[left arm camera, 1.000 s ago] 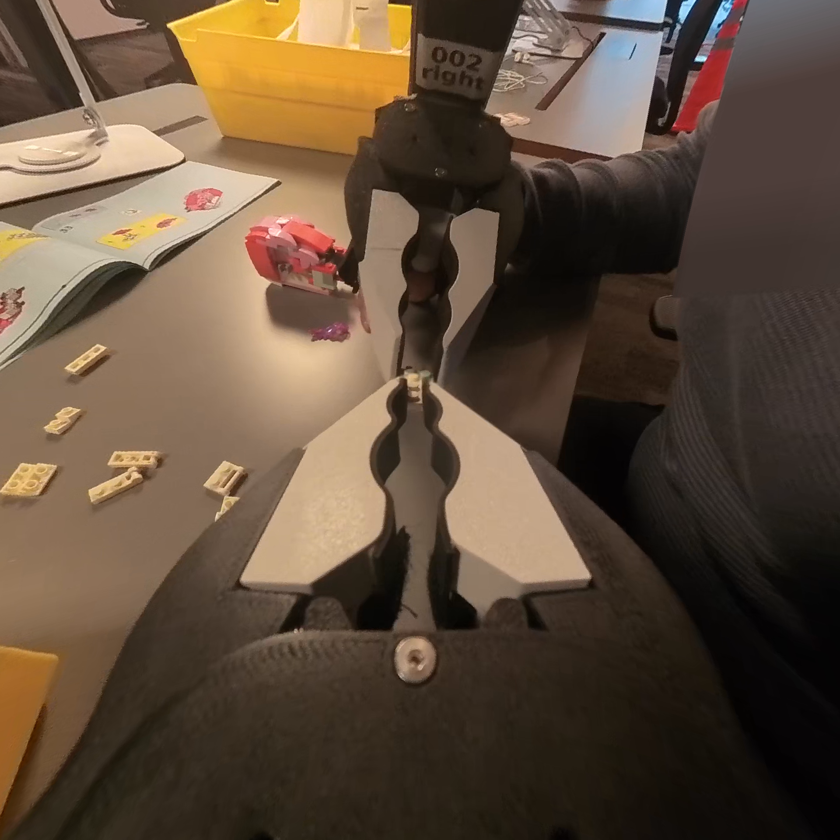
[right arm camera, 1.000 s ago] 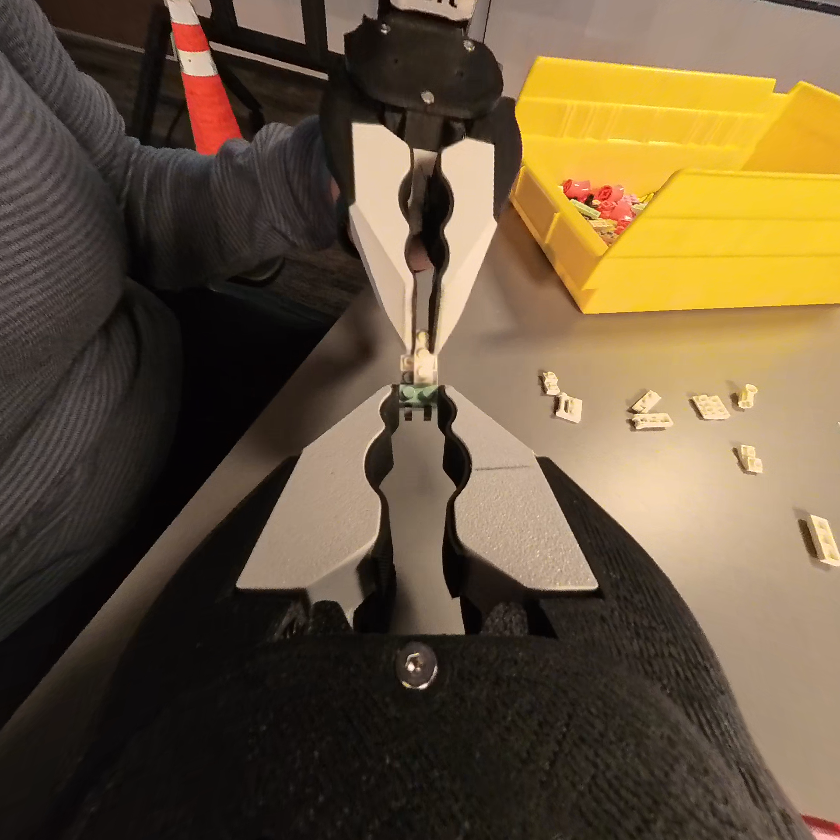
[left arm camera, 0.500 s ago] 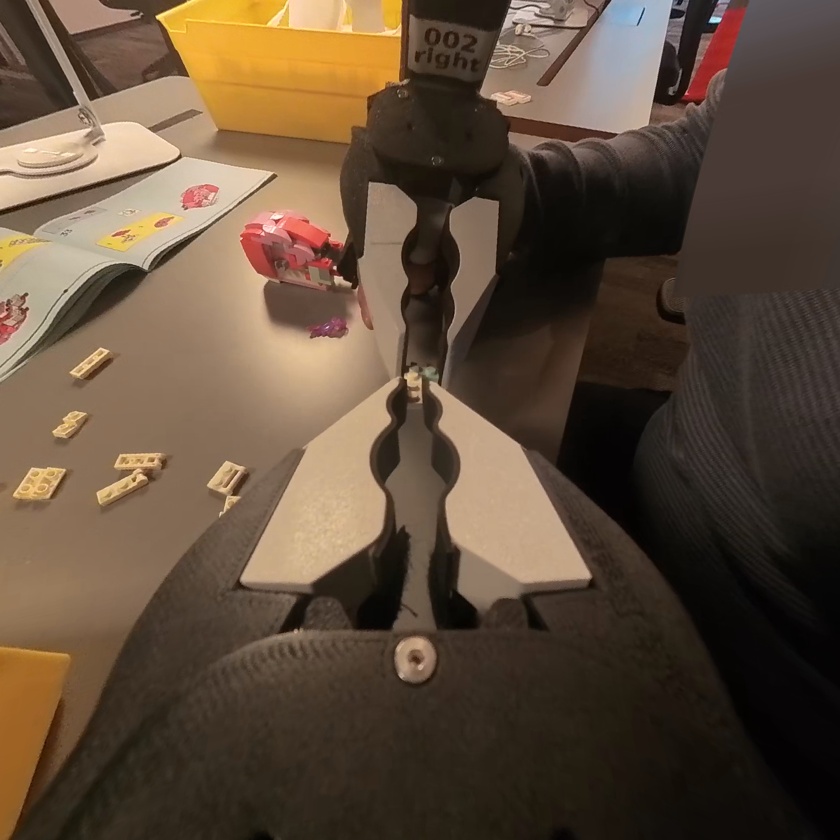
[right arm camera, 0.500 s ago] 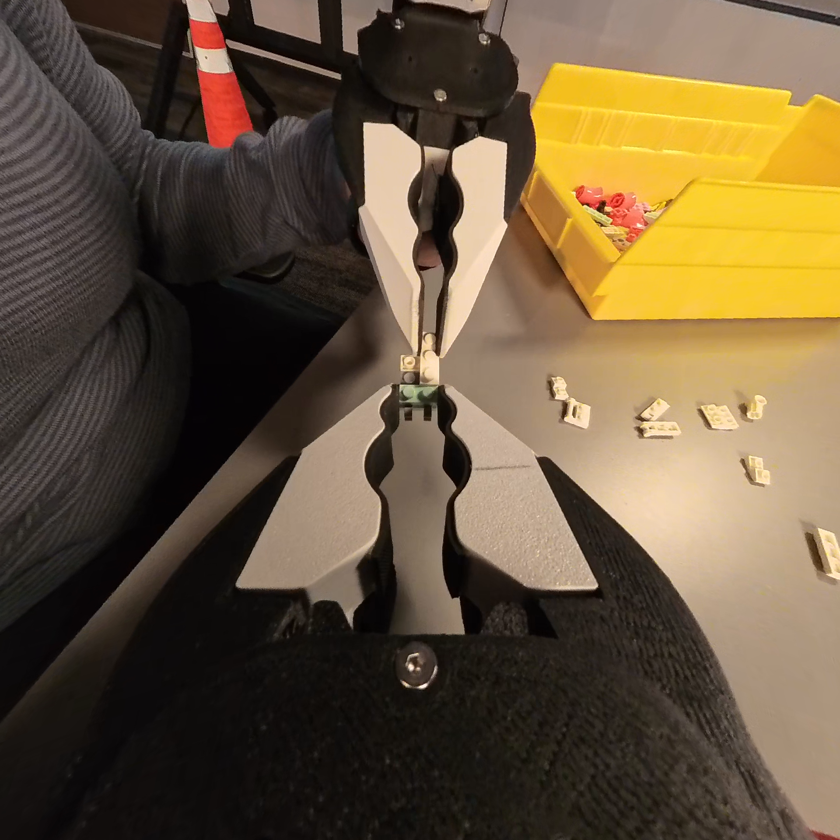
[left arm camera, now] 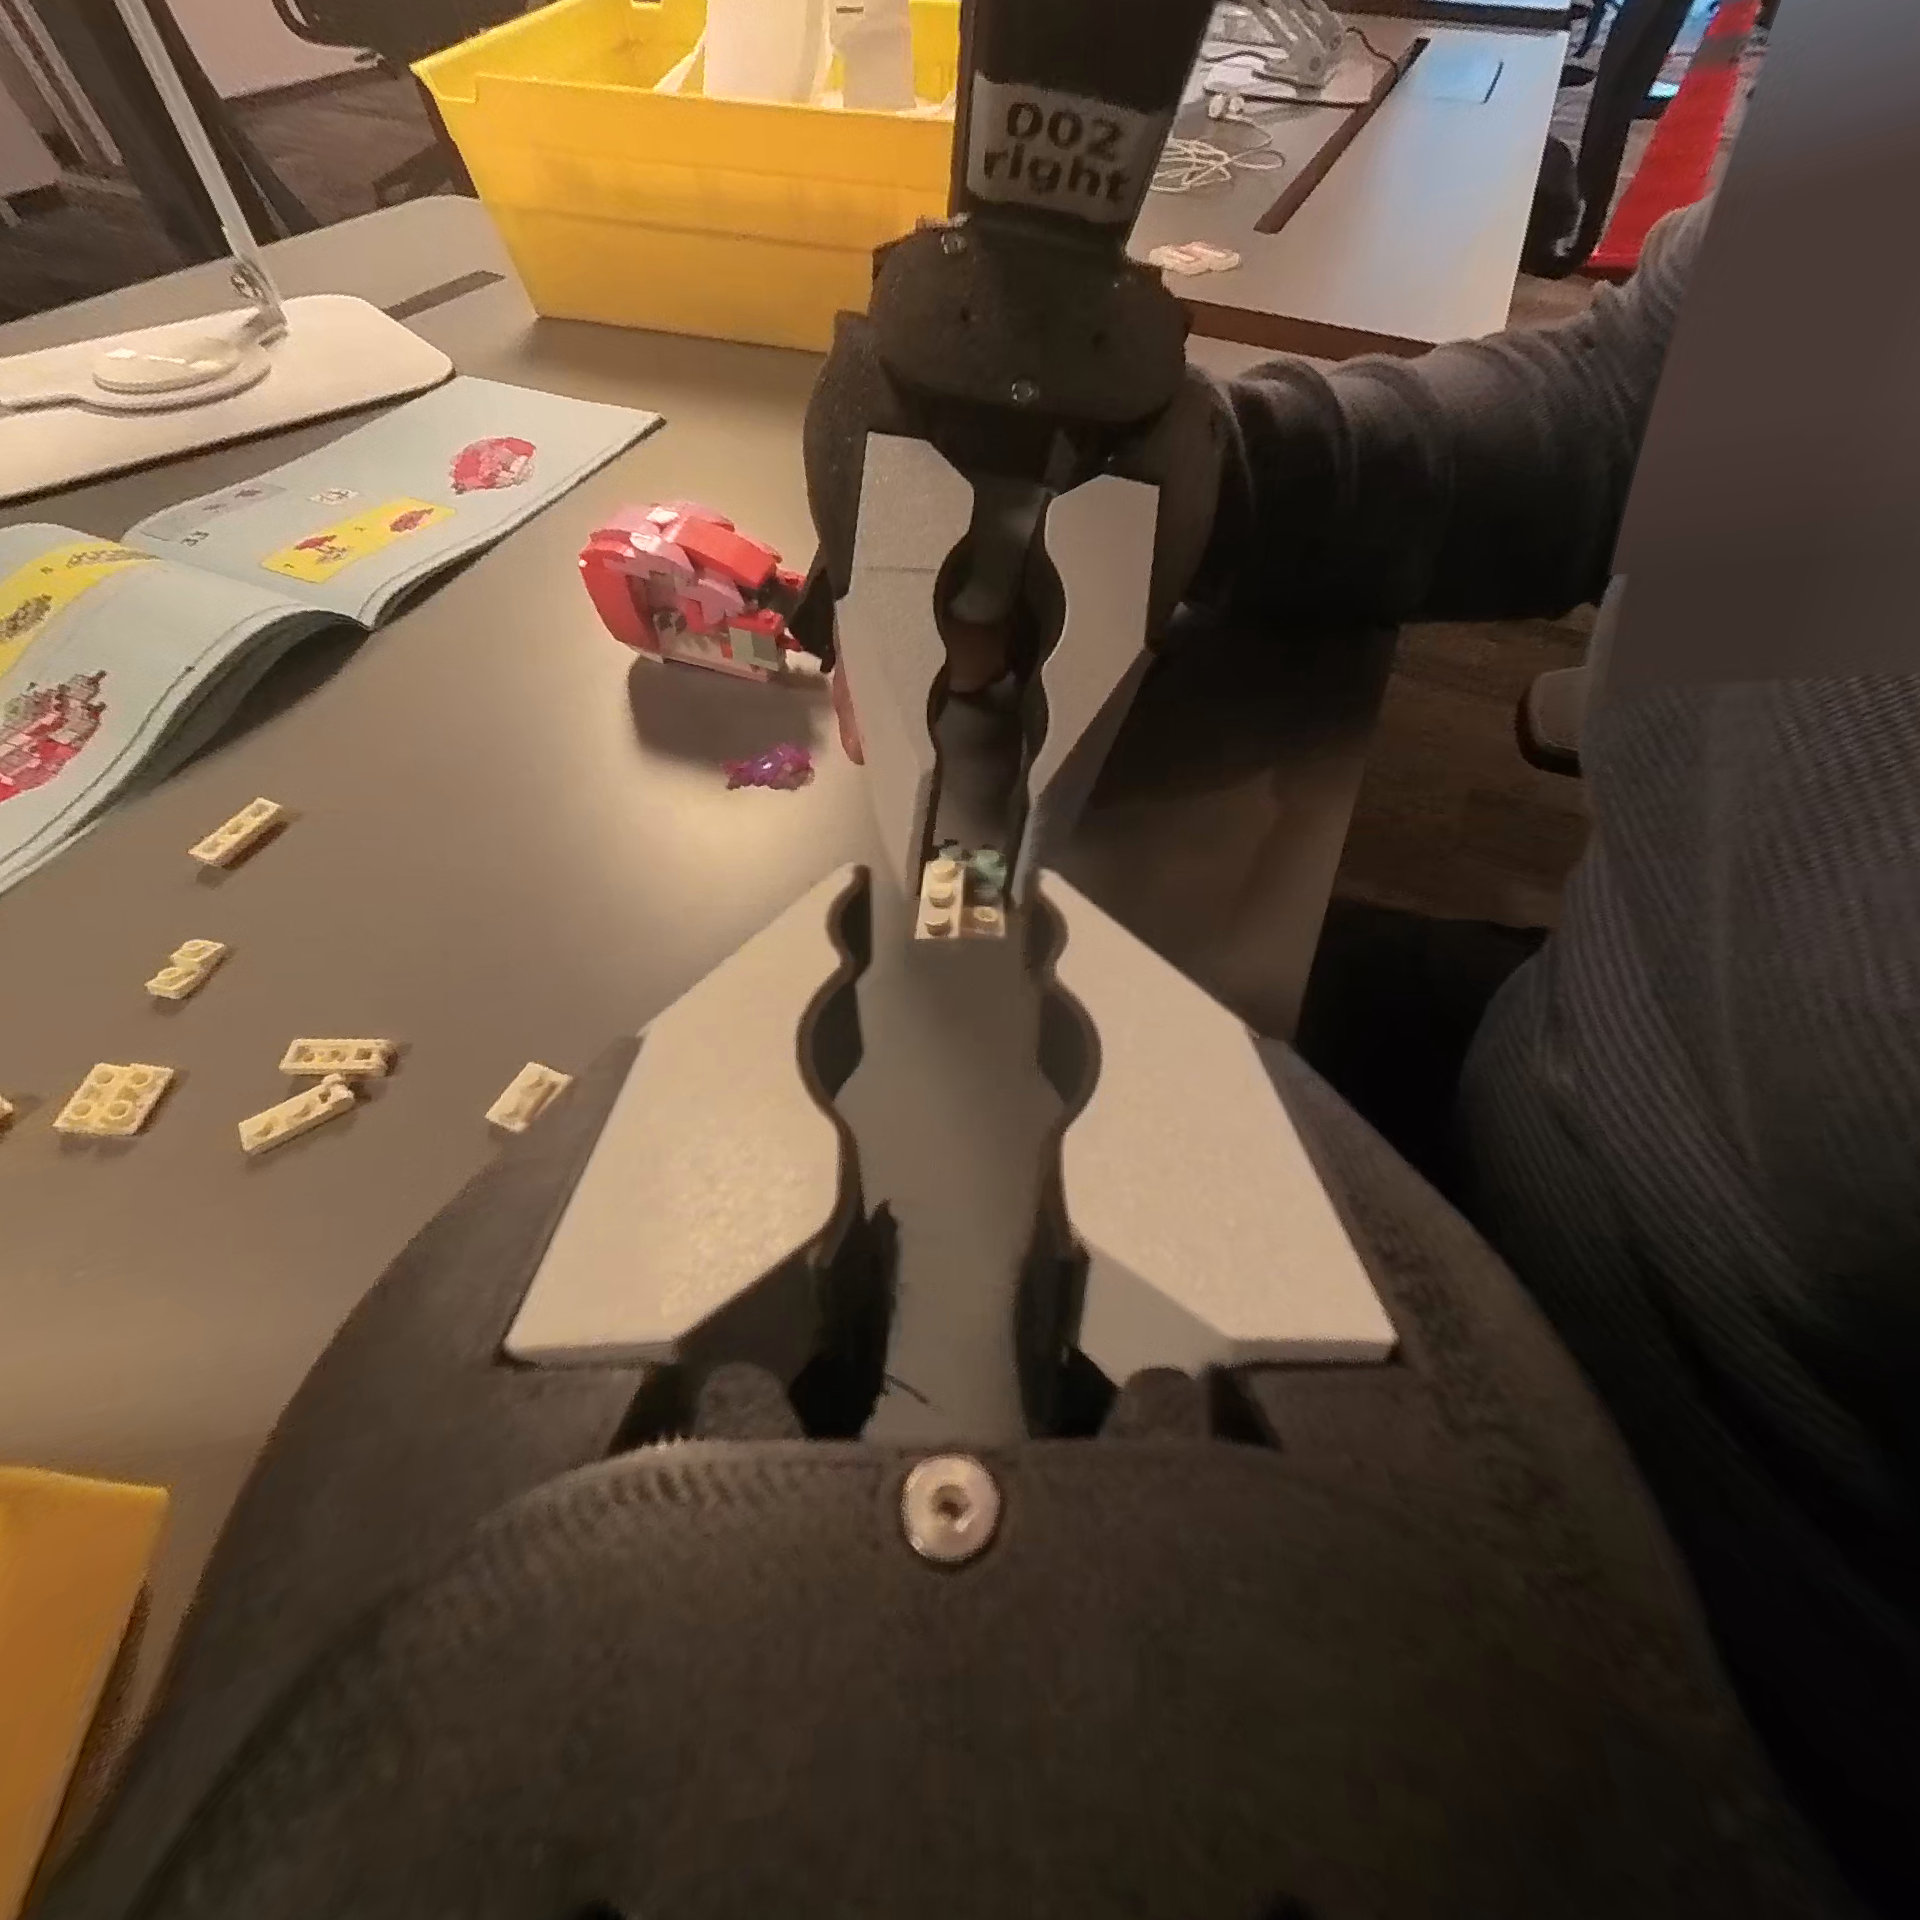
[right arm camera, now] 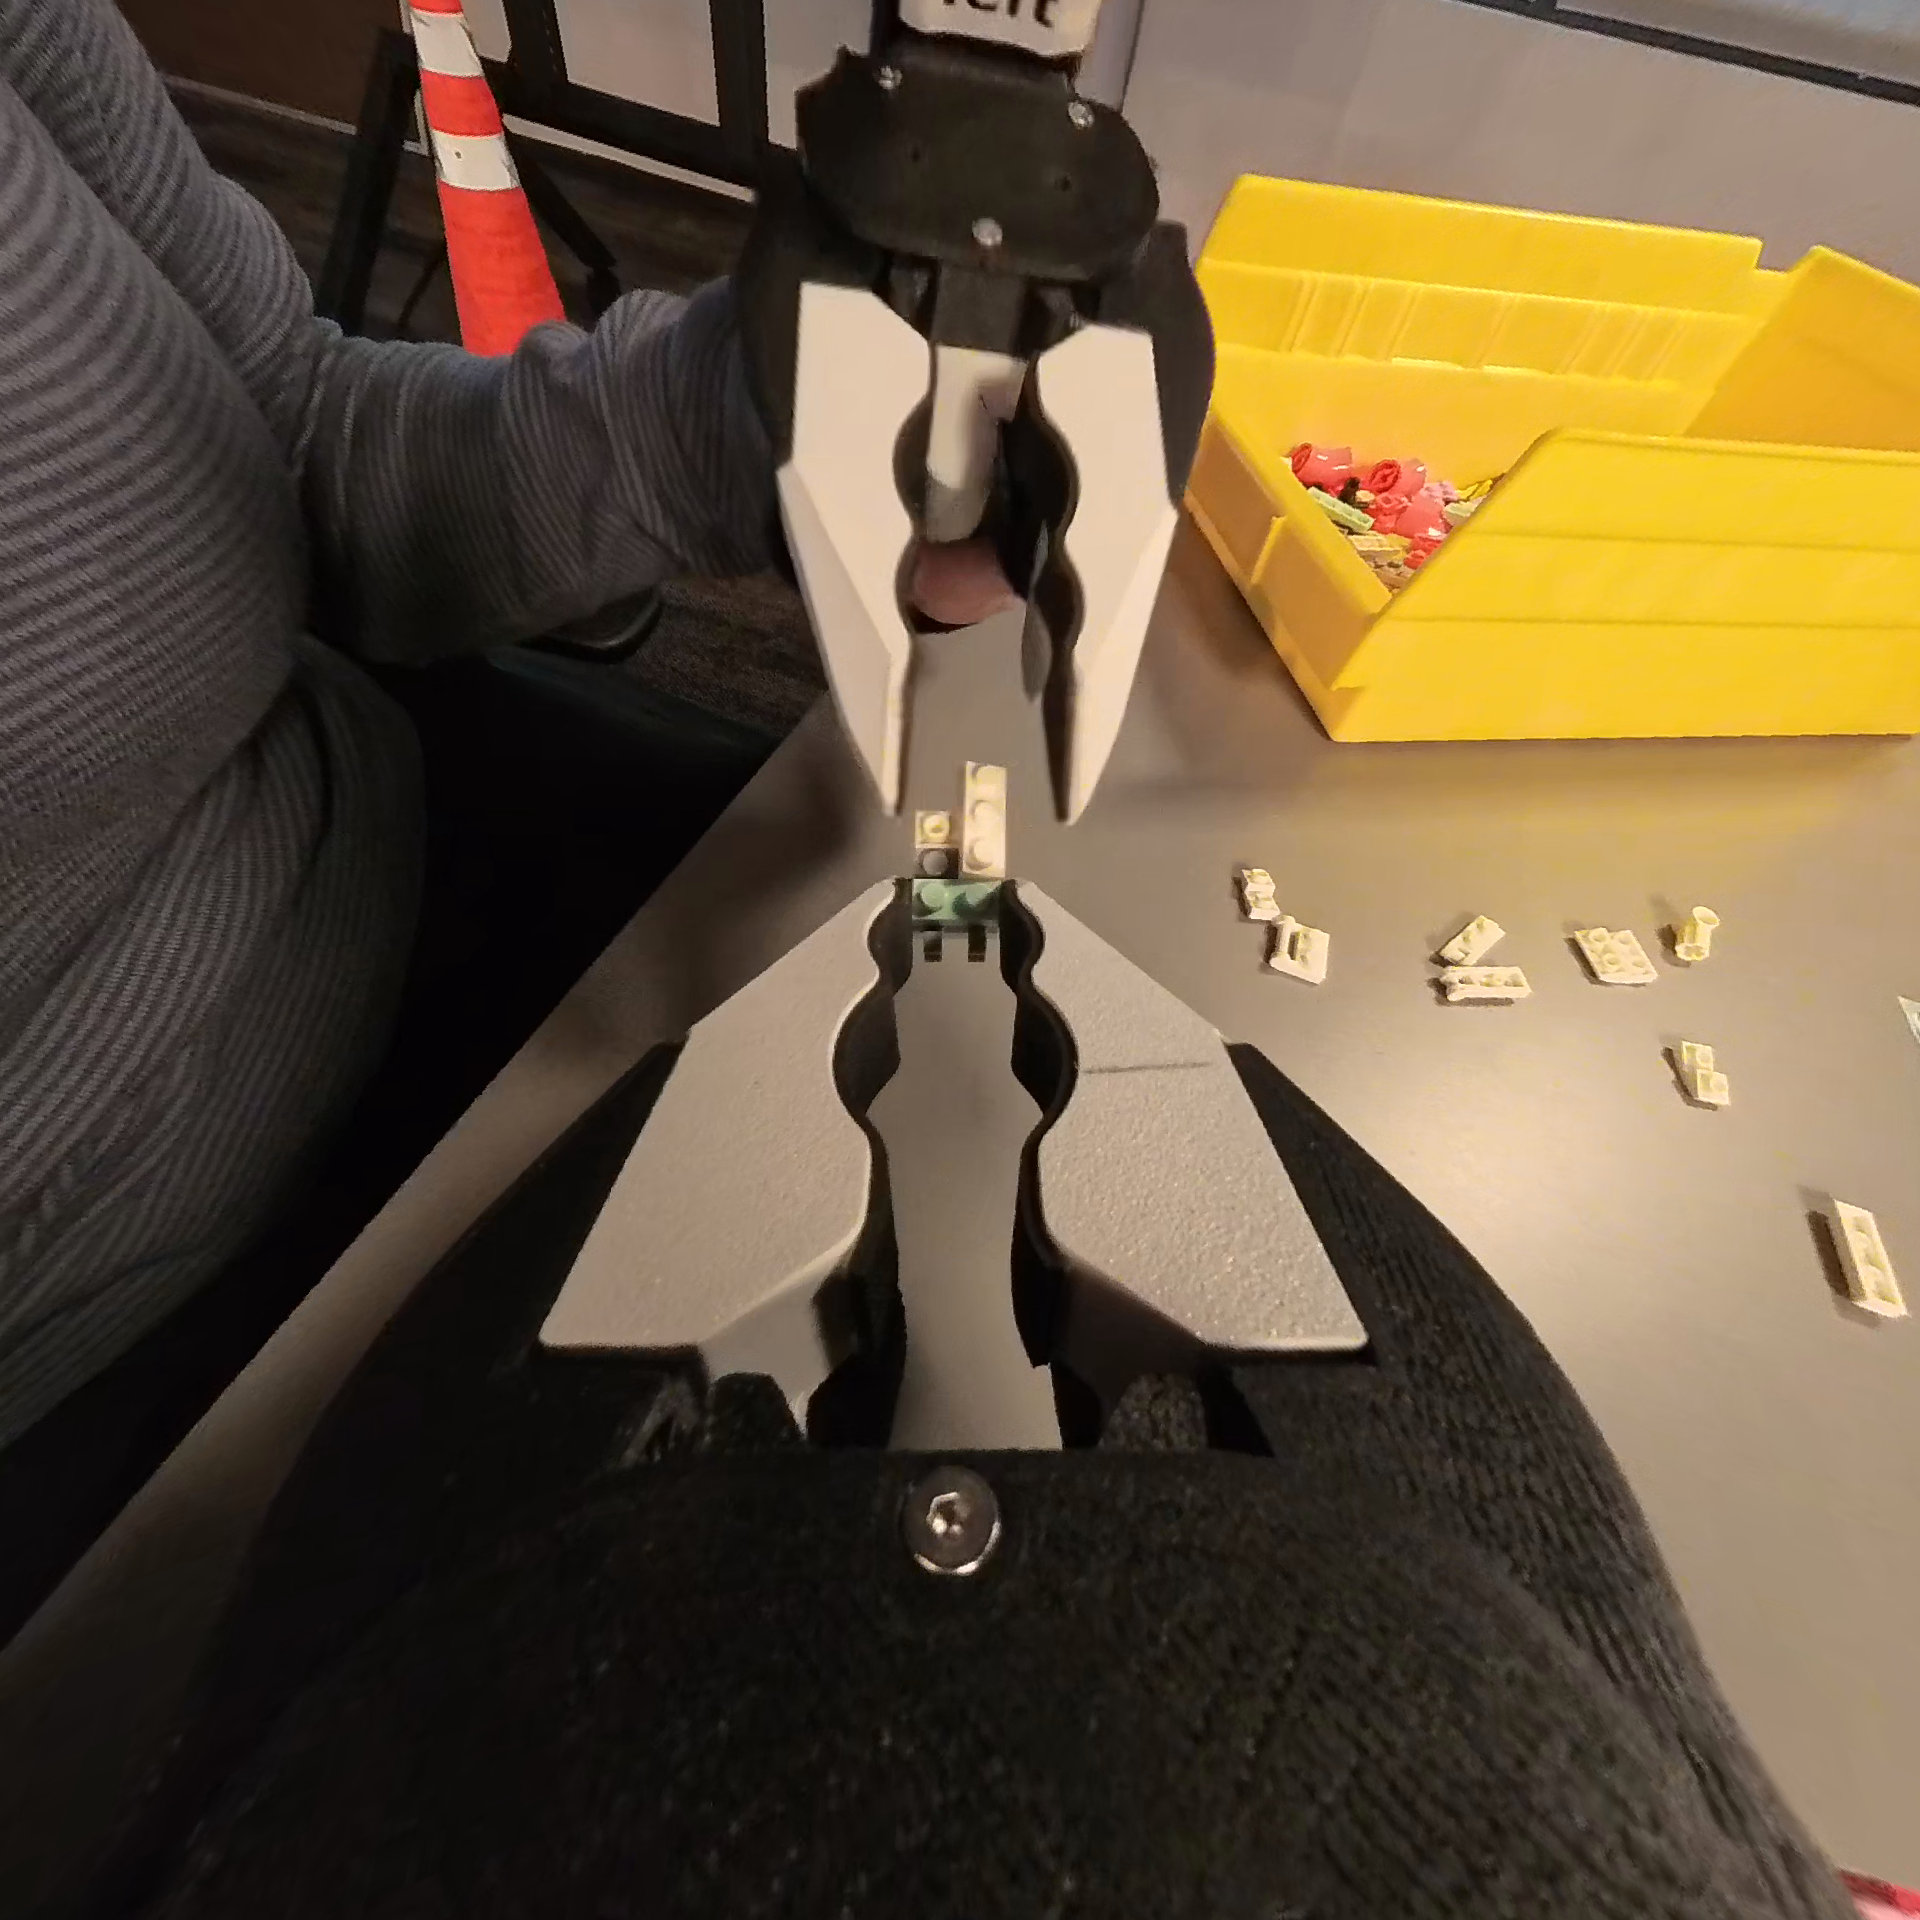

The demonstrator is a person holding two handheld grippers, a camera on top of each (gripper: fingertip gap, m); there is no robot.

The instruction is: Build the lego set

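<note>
A small brick assembly (right arm camera: 961, 873), cream pieces on a green base, is pinched by its green end between the fingertips of the right gripper (right arm camera: 956, 902). Its cream end pokes between the spread fingers of the left gripper (right arm camera: 975, 805), which faces it tip to tip without touching. Both hover over a dark table (right arm camera: 1455, 1143) strewn with loose cream pieces (right arm camera: 1486, 961).

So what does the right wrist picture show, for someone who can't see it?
A hand-held gripper pinches the green end of a small brick assembly above a grey table. The other hand-held gripper faces it, fingers open either side of the cream end. Cream pieces and a yellow bin sit to the right.
</note>
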